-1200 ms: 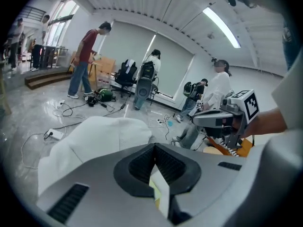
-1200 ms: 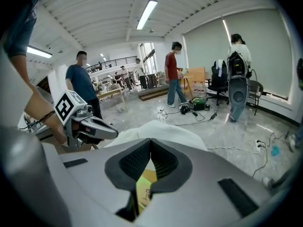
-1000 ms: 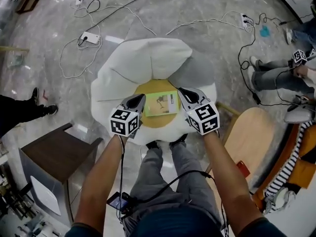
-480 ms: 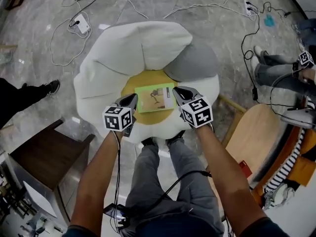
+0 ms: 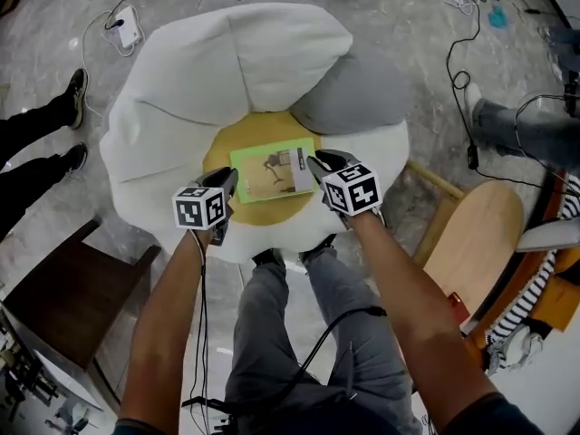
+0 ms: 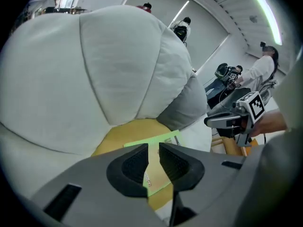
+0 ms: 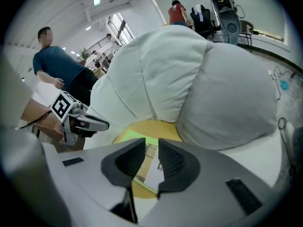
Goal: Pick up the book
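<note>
left gripper point(image 5: 227, 179) and right gripper point(image 5: 319, 163) had descended to flank the book point(image 5: 272, 169); both pairs of jaws, just opening slightly, held nothing. grasp judged imminent.

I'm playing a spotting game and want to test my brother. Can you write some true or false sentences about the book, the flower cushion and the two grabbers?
The green book lies flat on the yellow middle of the flower cushion. True.
Every part of the cushion around the middle is white. False: there is one grey petal.
The left gripper is squeezing the book. False: its jaws have just been opening, stand a little apart and grip nothing; the book lies beyond them.
The right gripper is by the book's right edge in the head view. True; its jaws have also just been opening and hold nothing.
</note>
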Available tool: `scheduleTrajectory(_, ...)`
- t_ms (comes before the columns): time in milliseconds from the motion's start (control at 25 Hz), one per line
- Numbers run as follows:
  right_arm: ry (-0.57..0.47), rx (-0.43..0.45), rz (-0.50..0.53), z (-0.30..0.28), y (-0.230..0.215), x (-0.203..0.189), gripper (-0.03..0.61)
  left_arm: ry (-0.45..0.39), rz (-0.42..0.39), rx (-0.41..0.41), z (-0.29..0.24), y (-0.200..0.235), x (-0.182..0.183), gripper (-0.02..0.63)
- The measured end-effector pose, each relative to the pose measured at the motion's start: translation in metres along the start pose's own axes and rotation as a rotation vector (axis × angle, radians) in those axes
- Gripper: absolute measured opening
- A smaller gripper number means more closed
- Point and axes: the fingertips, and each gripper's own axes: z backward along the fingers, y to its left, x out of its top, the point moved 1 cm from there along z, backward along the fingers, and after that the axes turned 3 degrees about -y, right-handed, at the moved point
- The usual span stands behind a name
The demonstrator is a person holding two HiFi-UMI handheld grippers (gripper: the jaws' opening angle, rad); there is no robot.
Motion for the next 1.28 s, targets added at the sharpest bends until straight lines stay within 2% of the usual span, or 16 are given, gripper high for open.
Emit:
scheduleTrajectory(240,0.072,0.007,-0.063,-0.033,-0.017,-0.040,0.140,0.040,0.018,0.000,-0.031,0.023,-0.031,0.122)
scheduleTrajectory(360,0.102,0.006,-0.086,-0.046,-0.022,-0.059,0.174,0.053,0.032,-0.001,-0.043,0.031,-0.045,0.169)
scheduleTrajectory(480,0.126,0.001,-0.104,-0.059,-0.030,-0.074,0.217,0.062,0.046,-0.010,-0.057,0.038,-0.054,0.248)
scheduleTrajectory(680,0.161,0.006,-0.150,-0.076,-0.040,-0.093,0.259,0.078,0.080,-0.027,-0.072,0.046,-0.067,0.321)
scheduleTrajectory(1040,0.227,0.041,-0.174,-0.102,-0.038,-0.114,0.272,0.110,0.117,-0.086,-0.089,0.036,-0.090,0.334)
scheduleTrajectory(1160,0.220,0.035,-0.175,-0.106,-0.037,-0.116,0.281,0.094,0.134,-0.074,-0.092,0.034,-0.090,0.334)
scheduleTrajectory(1280,0.212,0.006,-0.170,-0.102,-0.035,-0.114,0.281,0.051,0.186,-0.054,-0.091,0.032,-0.083,0.336)
